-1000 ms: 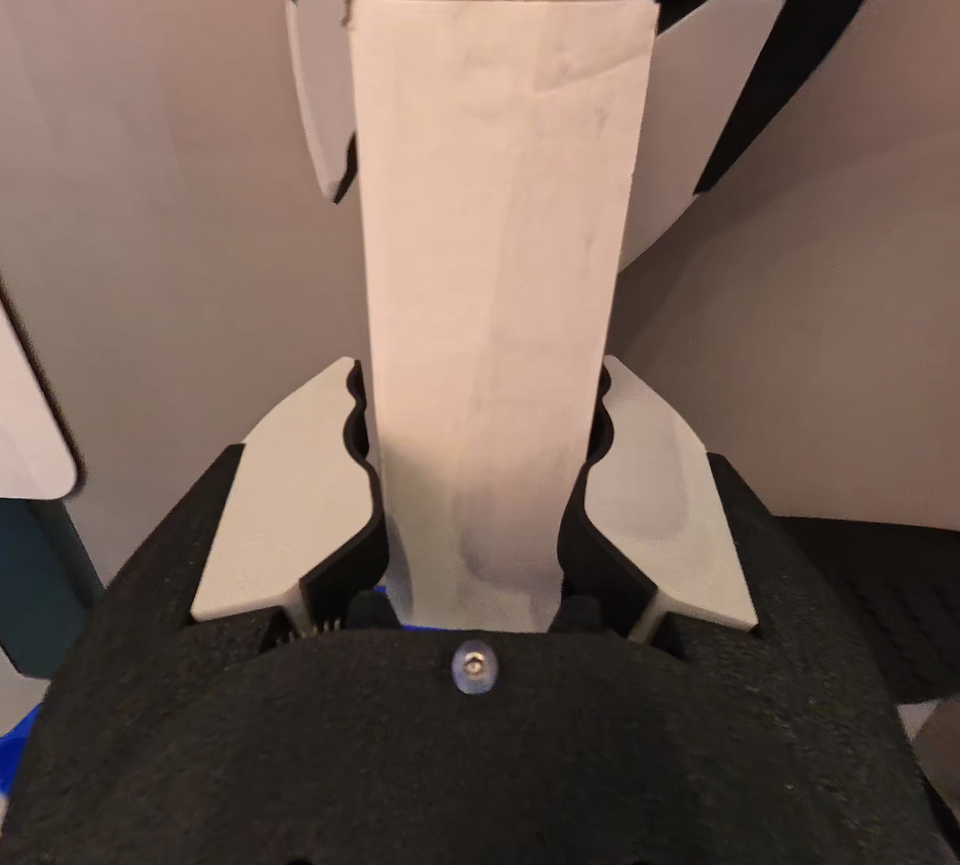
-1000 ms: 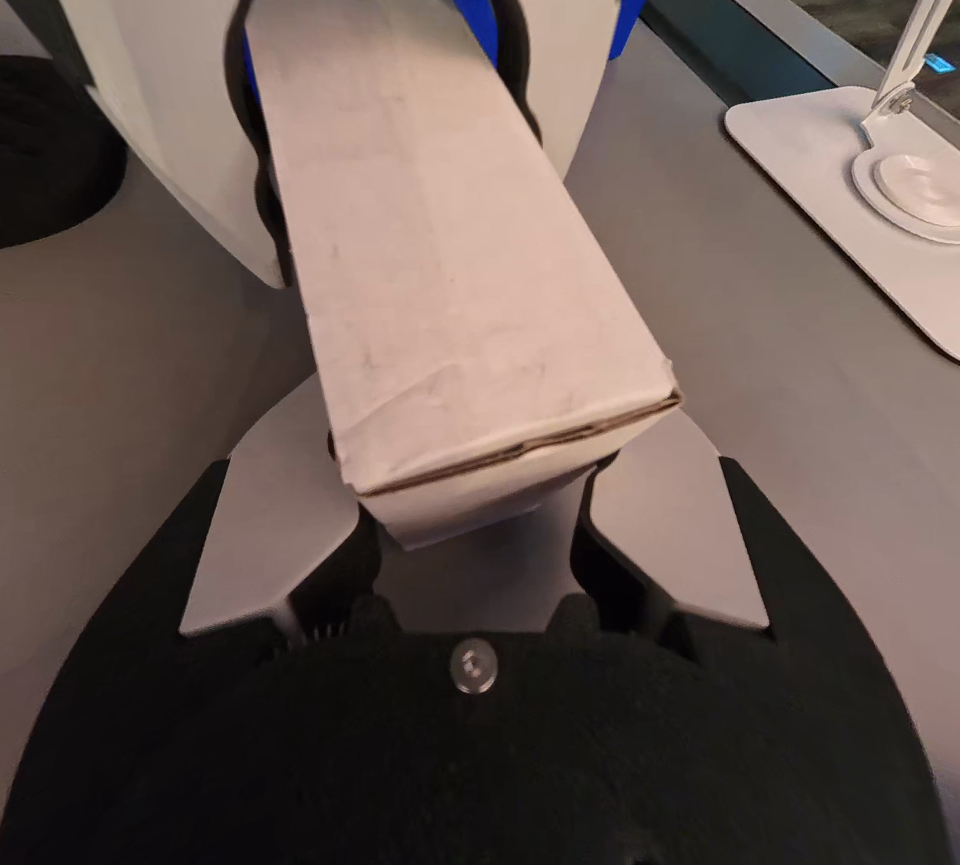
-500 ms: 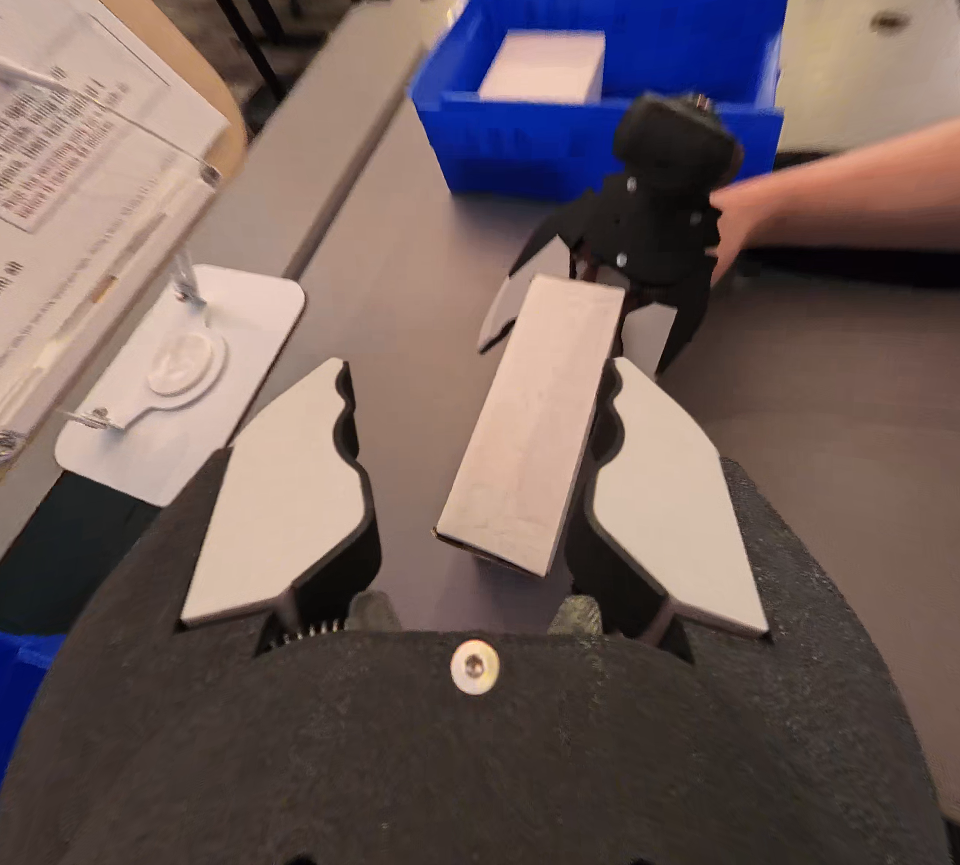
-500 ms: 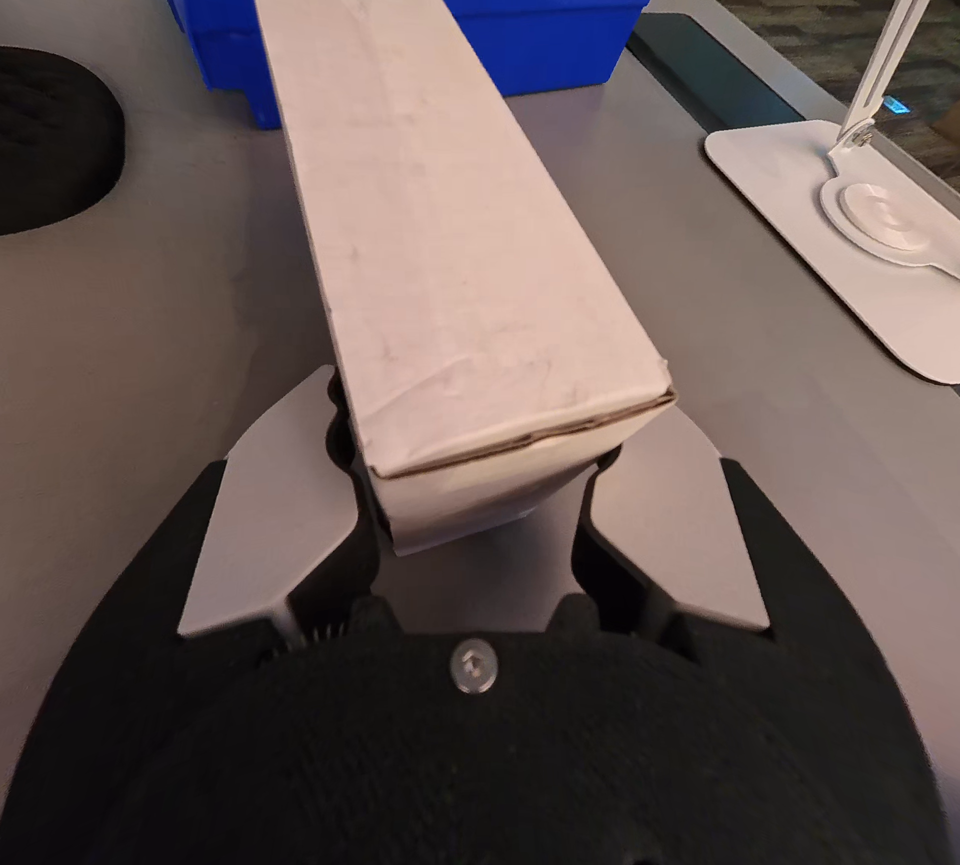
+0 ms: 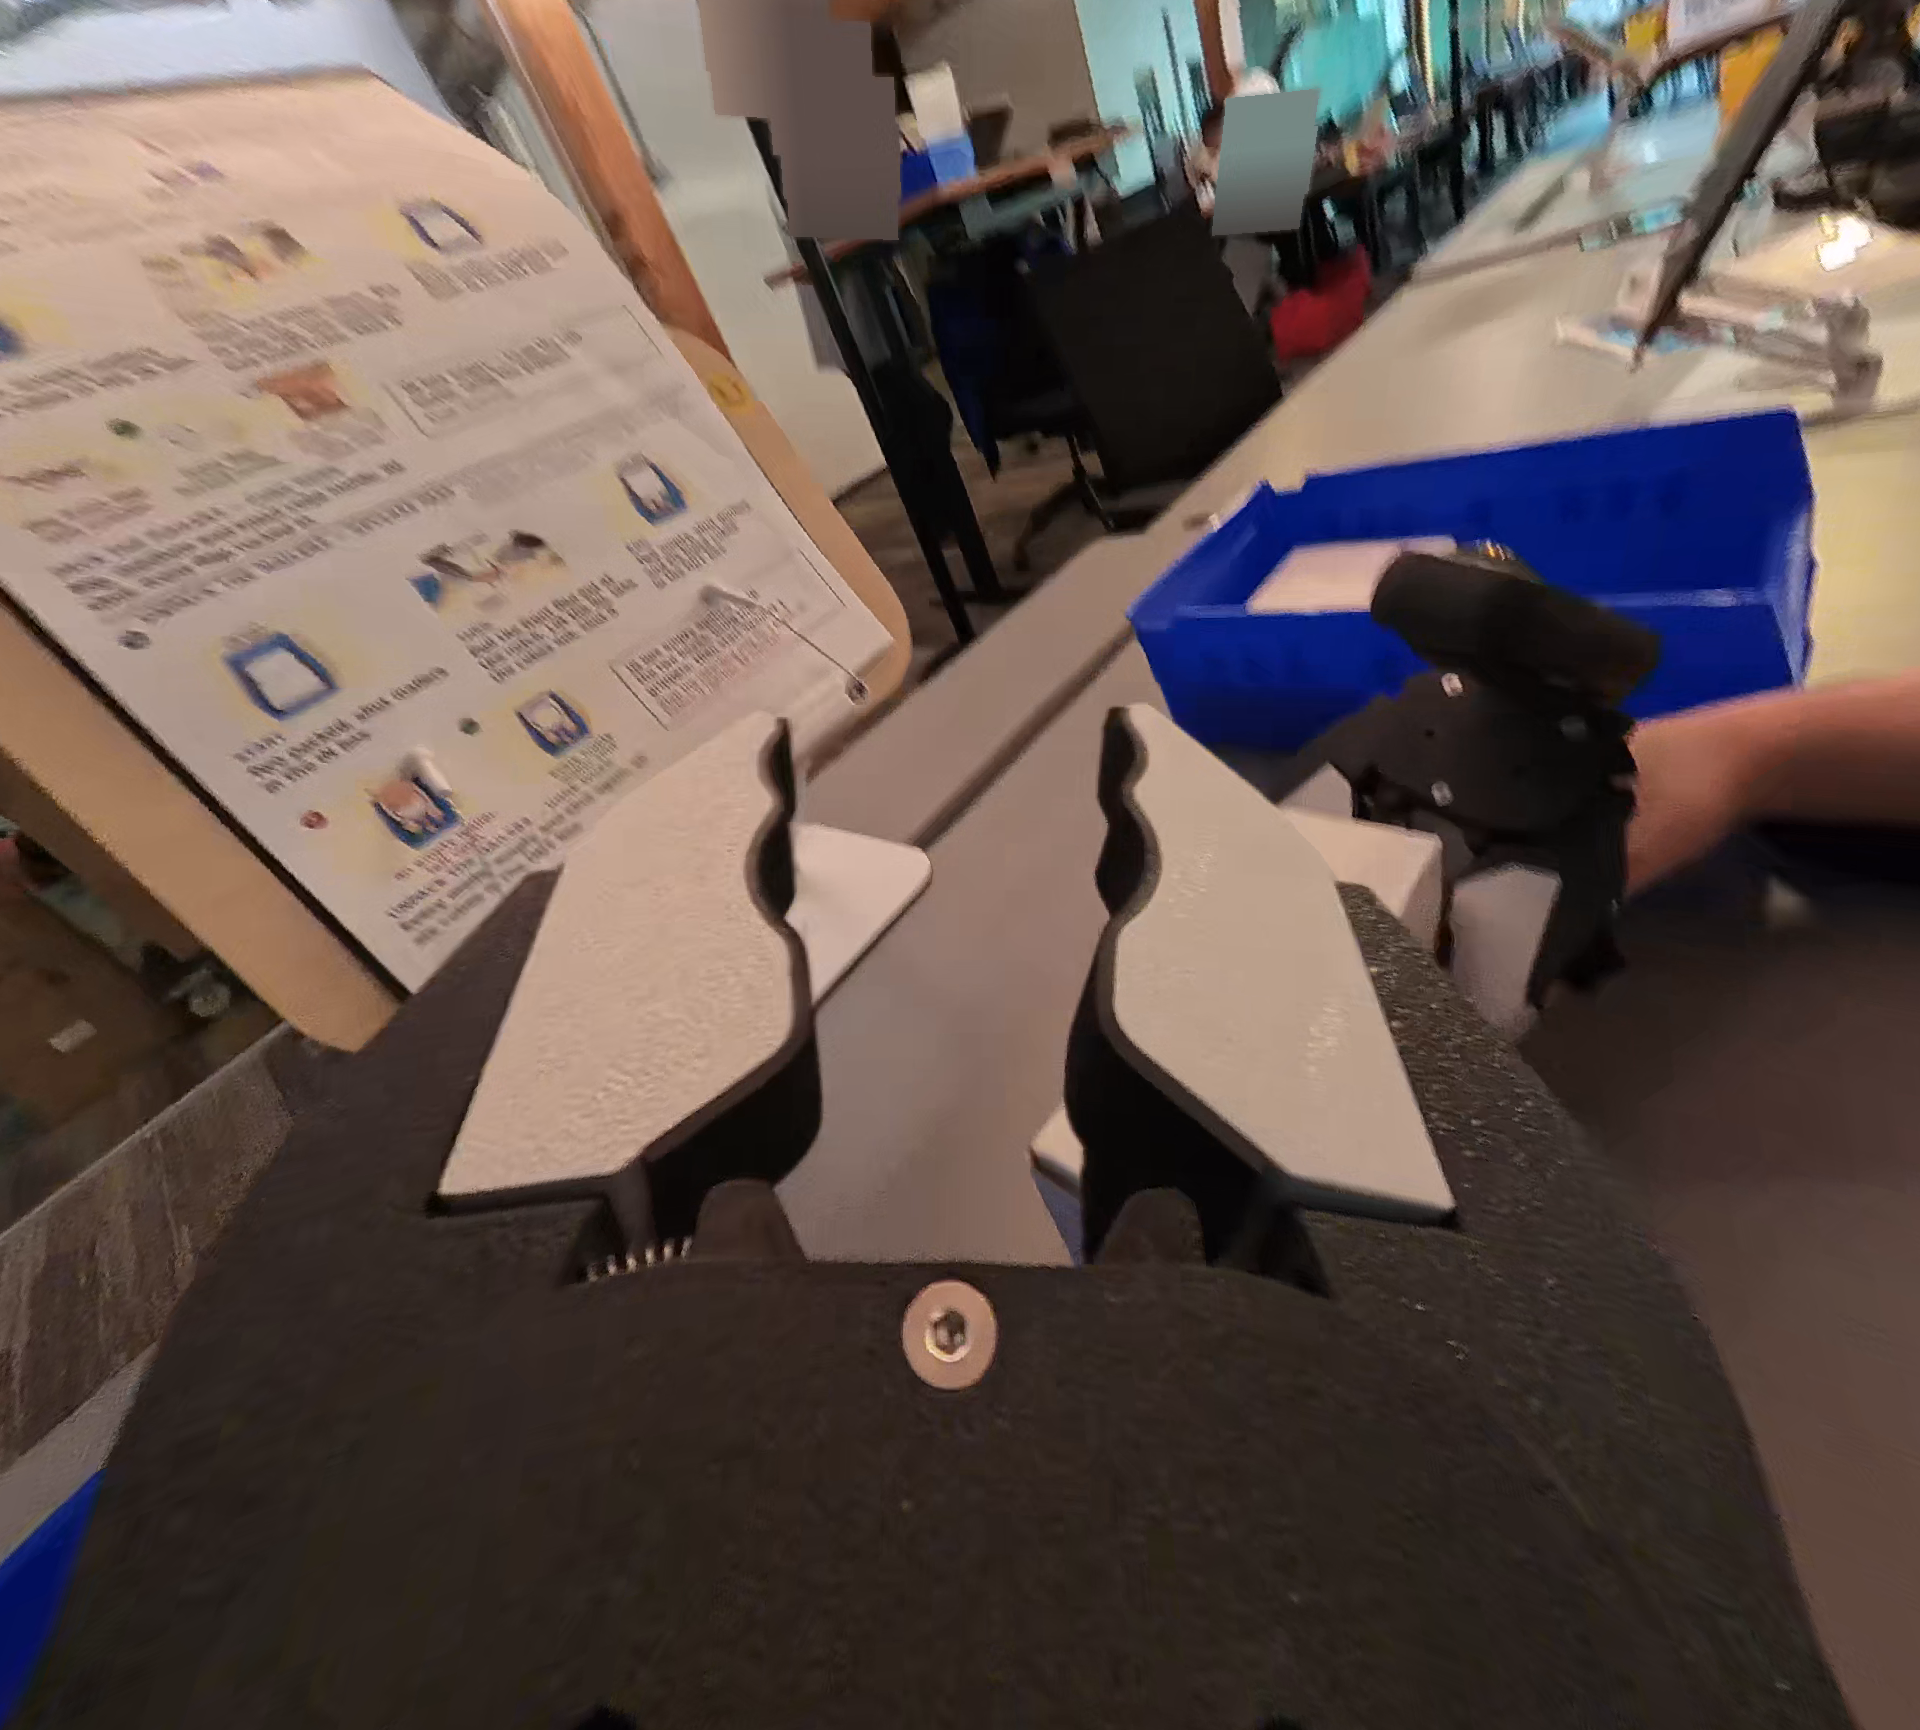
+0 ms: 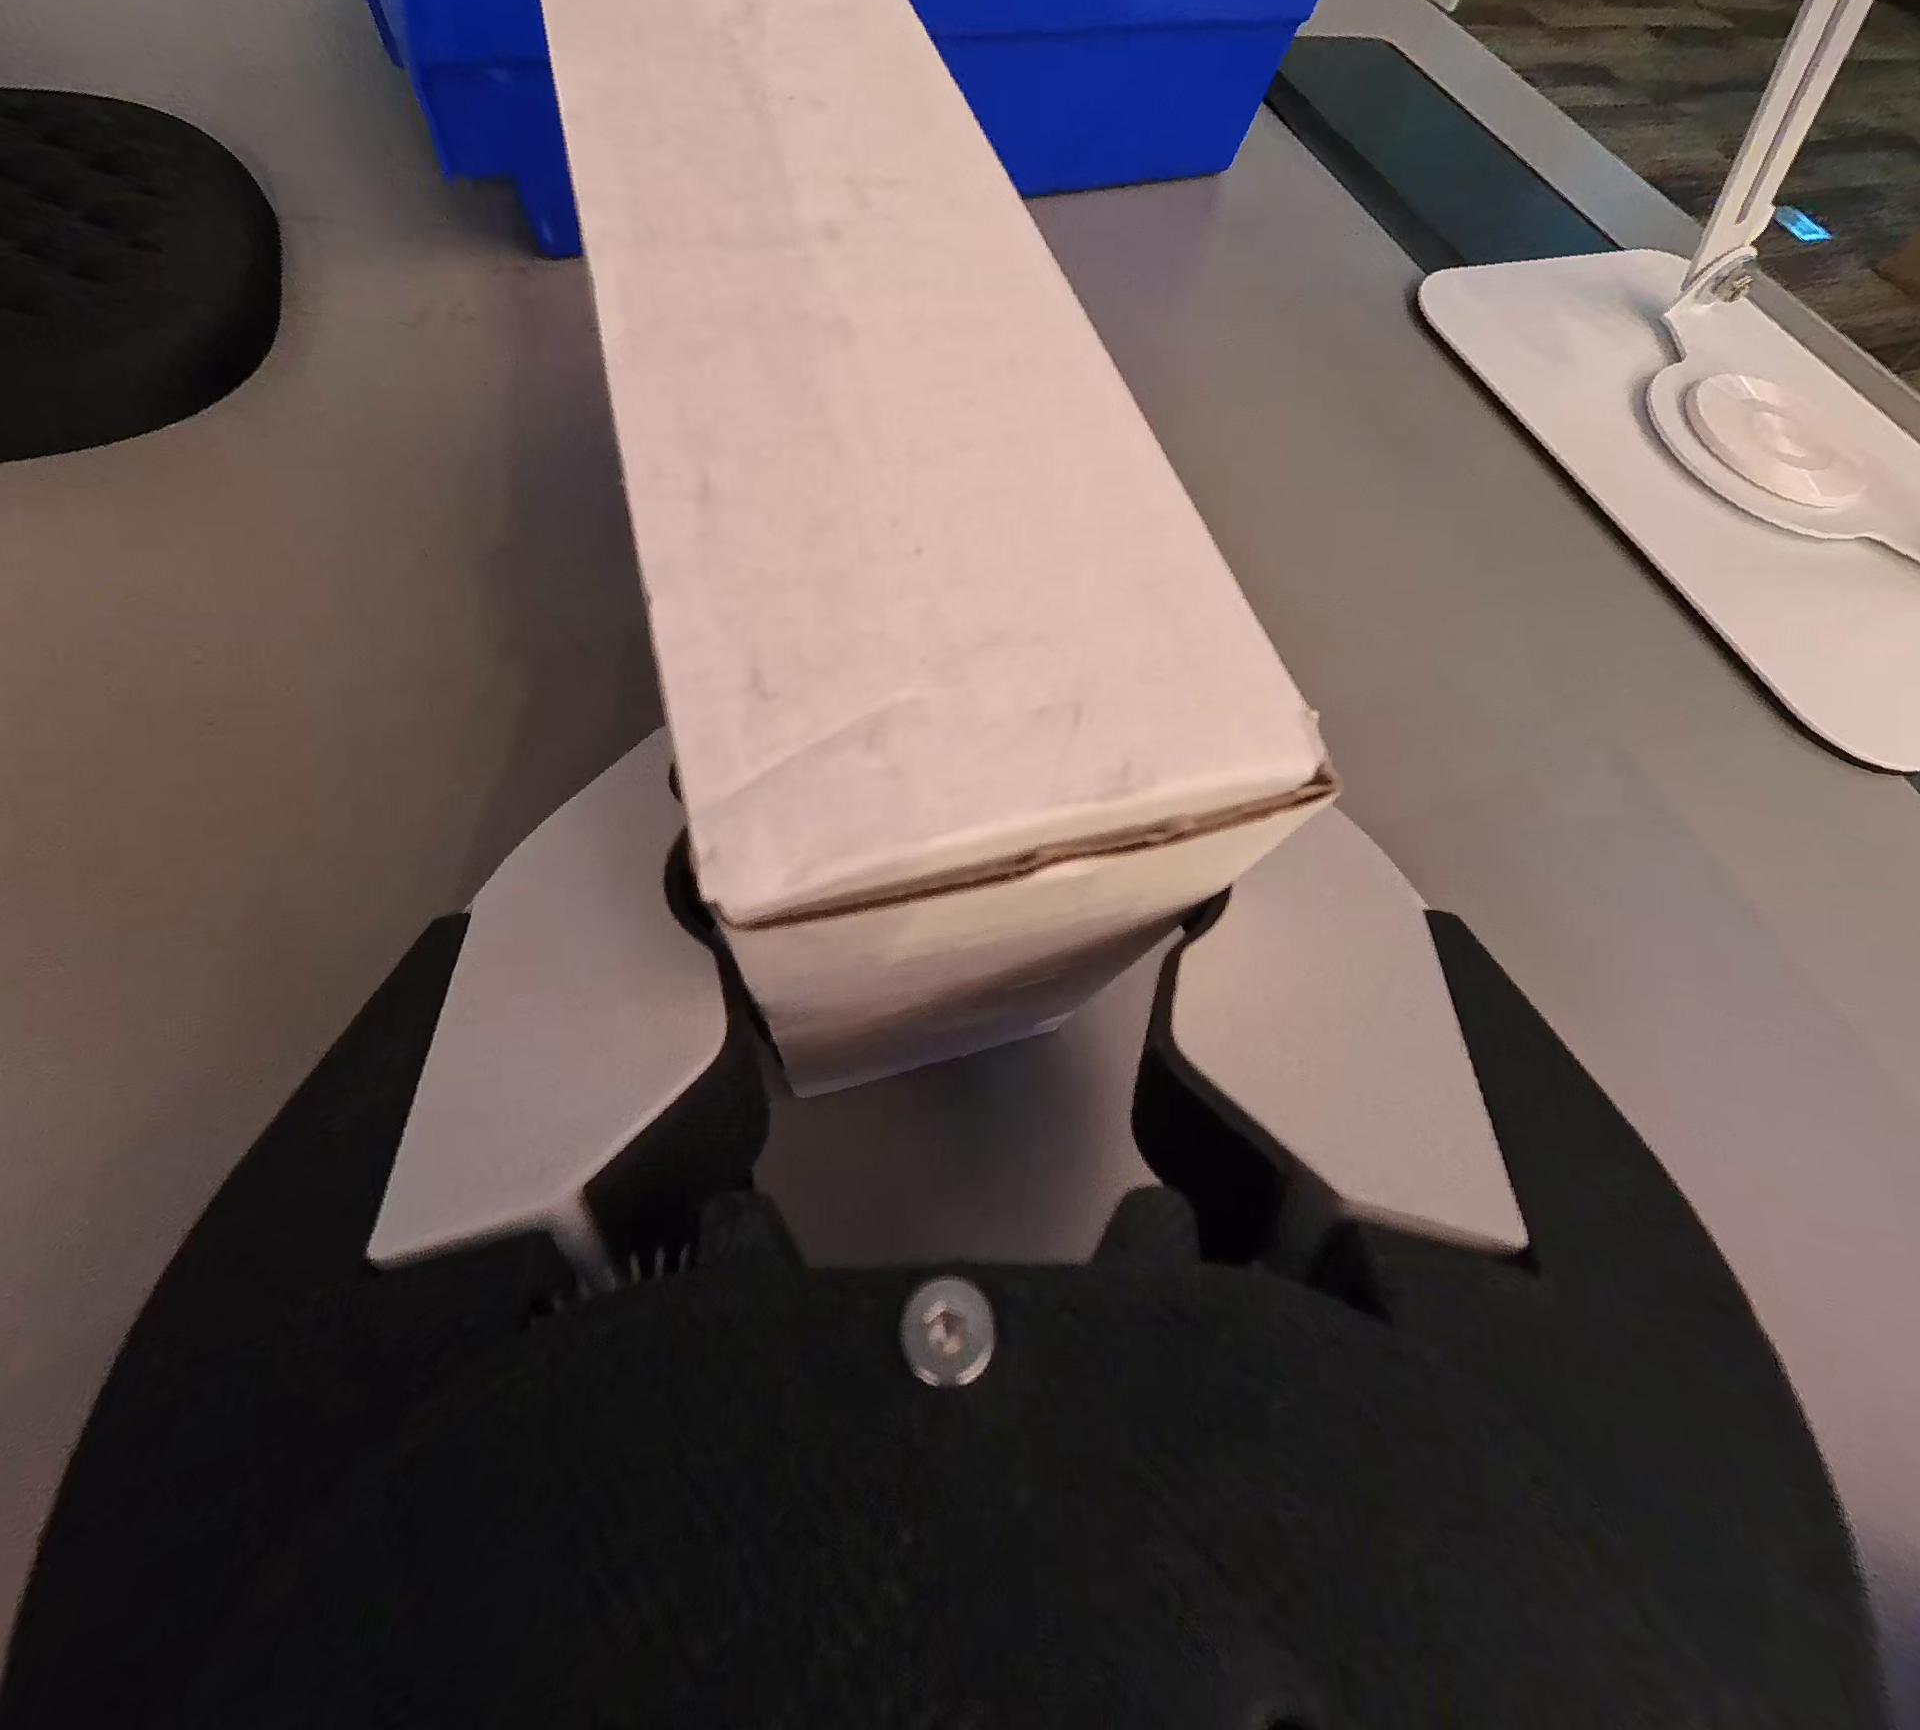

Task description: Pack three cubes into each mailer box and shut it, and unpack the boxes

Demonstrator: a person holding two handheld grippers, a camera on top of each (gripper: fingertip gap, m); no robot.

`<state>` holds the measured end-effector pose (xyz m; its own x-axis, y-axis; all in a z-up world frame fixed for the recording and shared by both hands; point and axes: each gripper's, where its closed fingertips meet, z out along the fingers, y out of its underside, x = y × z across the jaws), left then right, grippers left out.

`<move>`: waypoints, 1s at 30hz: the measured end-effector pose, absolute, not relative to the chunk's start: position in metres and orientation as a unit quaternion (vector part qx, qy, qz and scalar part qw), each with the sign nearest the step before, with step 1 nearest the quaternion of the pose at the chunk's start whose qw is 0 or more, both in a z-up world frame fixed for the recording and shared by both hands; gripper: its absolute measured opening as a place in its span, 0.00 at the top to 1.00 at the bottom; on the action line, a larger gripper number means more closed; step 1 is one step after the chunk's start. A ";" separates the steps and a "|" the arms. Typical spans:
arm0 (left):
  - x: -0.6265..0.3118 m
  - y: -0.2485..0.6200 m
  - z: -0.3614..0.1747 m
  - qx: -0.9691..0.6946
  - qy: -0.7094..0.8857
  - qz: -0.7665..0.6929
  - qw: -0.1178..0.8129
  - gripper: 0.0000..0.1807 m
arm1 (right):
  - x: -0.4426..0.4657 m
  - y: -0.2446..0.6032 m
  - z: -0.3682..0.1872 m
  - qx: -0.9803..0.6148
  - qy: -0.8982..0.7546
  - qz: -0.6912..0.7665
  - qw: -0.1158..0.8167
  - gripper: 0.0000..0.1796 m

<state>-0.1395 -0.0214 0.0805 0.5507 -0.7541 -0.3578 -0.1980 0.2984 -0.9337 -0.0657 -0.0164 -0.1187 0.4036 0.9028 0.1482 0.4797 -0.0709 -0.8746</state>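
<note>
My right gripper (image 6: pixel 966 901) is shut on the near end of a closed white mailer box (image 6: pixel 862 392). The box stretches away from me over the grey table towards a blue bin (image 6: pixel 831 18). My left gripper (image 5: pixel 945 849) is open and empty, raised and tilted up, off to the left of the box. In the left wrist view the right gripper (image 5: pixel 1496 807) shows with a hand behind it, and parts of the box (image 5: pixel 1371 859) show beside my right finger. A second white box (image 5: pixel 1340 574) lies in the blue bin (image 5: pixel 1507 652). No cubes are in view.
A tilted instruction board (image 5: pixel 364 485) on a white stand base (image 5: pixel 852 891) stands left of the left gripper; the base also shows in the right wrist view (image 6: pixel 1662 485). A black round pad (image 6: pixel 104 278) lies at the left. Desks and chairs fill the room behind. Tip to tip, the grippers are about 20 cm apart.
My left gripper has let go of the box's far end, opened, drawn back and tilted up. The right gripper keeps its hold and the box has settled lower, pointing at the bin.
</note>
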 end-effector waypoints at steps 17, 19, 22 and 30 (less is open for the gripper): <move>-0.090 -0.018 -0.037 -0.614 0.713 -0.046 0.335 0.65 | -0.065 -0.014 -0.120 -0.695 -0.506 0.231 0.456 0.51; -0.089 -0.023 -0.037 -0.623 0.712 -0.076 0.315 0.61 | -0.064 -0.014 -0.120 -0.695 -0.506 0.231 0.455 0.51; -0.089 -0.028 -0.034 -0.627 0.708 -0.106 0.307 0.61 | -0.064 -0.014 -0.120 -0.697 -0.504 0.235 0.452 0.51; -0.099 -0.025 -0.067 -0.644 0.722 -0.098 0.234 0.59 | -0.065 -0.014 -0.120 -0.692 -0.511 0.233 0.453 0.51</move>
